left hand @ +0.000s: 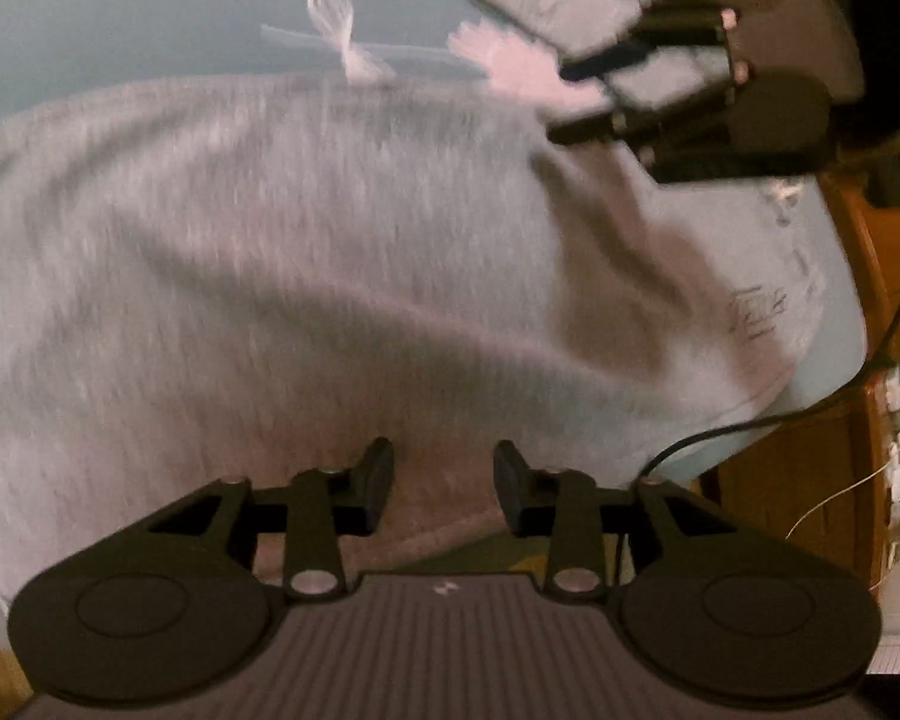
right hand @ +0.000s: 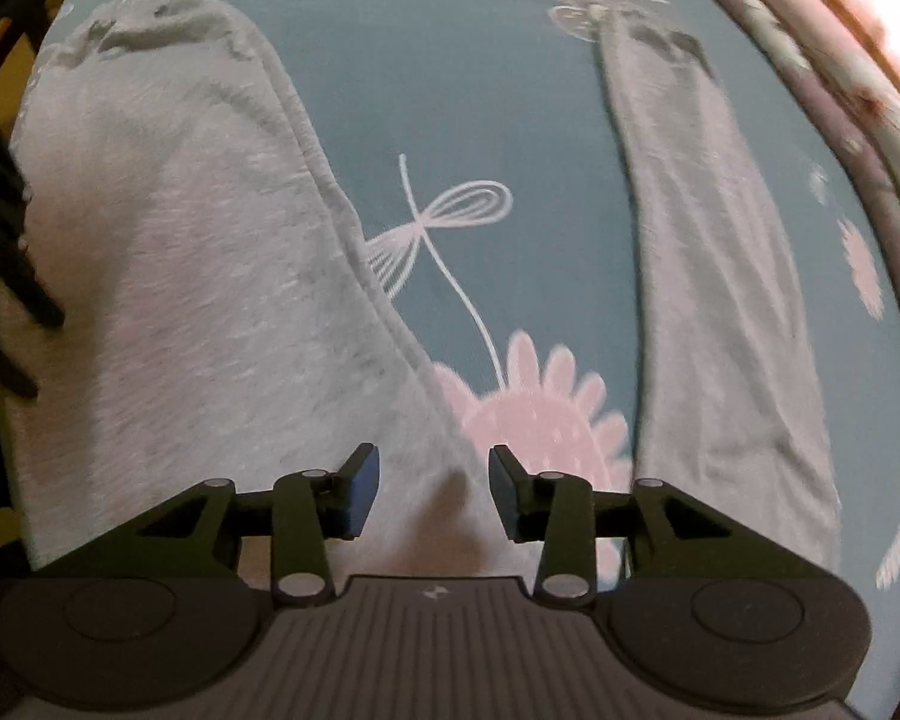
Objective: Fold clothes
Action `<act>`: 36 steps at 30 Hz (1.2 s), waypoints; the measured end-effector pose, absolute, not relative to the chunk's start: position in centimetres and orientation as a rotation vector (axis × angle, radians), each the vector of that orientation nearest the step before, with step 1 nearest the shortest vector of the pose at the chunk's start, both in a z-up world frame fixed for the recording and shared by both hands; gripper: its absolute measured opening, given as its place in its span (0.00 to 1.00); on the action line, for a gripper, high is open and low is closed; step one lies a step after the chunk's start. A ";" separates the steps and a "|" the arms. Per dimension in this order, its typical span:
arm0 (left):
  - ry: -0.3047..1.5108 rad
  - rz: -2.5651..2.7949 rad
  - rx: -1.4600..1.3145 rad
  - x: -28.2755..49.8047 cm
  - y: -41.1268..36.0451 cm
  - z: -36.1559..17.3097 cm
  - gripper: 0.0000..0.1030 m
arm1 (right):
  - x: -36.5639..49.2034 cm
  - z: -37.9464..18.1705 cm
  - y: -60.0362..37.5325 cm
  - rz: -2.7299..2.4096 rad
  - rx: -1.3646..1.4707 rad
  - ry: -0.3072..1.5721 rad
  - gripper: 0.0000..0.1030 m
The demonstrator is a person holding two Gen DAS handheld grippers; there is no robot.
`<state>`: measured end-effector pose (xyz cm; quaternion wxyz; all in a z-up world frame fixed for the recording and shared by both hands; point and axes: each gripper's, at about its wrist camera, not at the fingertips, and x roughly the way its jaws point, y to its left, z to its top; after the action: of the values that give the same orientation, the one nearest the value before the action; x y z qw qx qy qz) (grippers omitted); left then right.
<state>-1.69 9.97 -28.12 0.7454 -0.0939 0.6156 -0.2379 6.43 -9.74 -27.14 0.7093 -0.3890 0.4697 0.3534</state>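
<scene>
A grey garment [left hand: 306, 252] lies spread on a teal bedsheet [left hand: 120, 18] printed with white and pink flowers. In the right wrist view it shows as two long parts, a wide one [right hand: 180, 252] on the left and a narrower one [right hand: 720, 312] on the right, with bare sheet [right hand: 450, 90] between them. My left gripper [left hand: 444, 480] hovers over the garment's near edge, open, with nothing pinched. My right gripper [right hand: 435, 480] is open above the spot where the two parts meet. It also shows blurred at the top right of the left wrist view [left hand: 576, 99].
An orange-brown wooden frame [left hand: 780, 498] borders the sheet on the right, and a black cable [left hand: 720, 429] runs across it. A purple-edged blanket [right hand: 810, 78] curves along the far right. Black bars [right hand: 12, 276] stand at the left edge of the right wrist view.
</scene>
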 end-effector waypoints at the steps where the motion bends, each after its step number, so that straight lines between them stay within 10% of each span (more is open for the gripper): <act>1: 1.357 -0.516 -0.219 -1.9 10.1 -28.1 0.35 | 6.7 -27.6 -9.5 0.813 -0.870 1.048 0.44; 36: 1.359 -0.705 0.026 -1.3 10.8 -25.6 0.47 | -4.6 -25.0 -14.0 0.350 -0.142 1.286 0.56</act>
<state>-1.32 10.82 -25.57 0.7209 0.0118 0.6152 -0.3189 -4.57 -14.02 -25.05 0.7836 -0.0659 0.5961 0.1622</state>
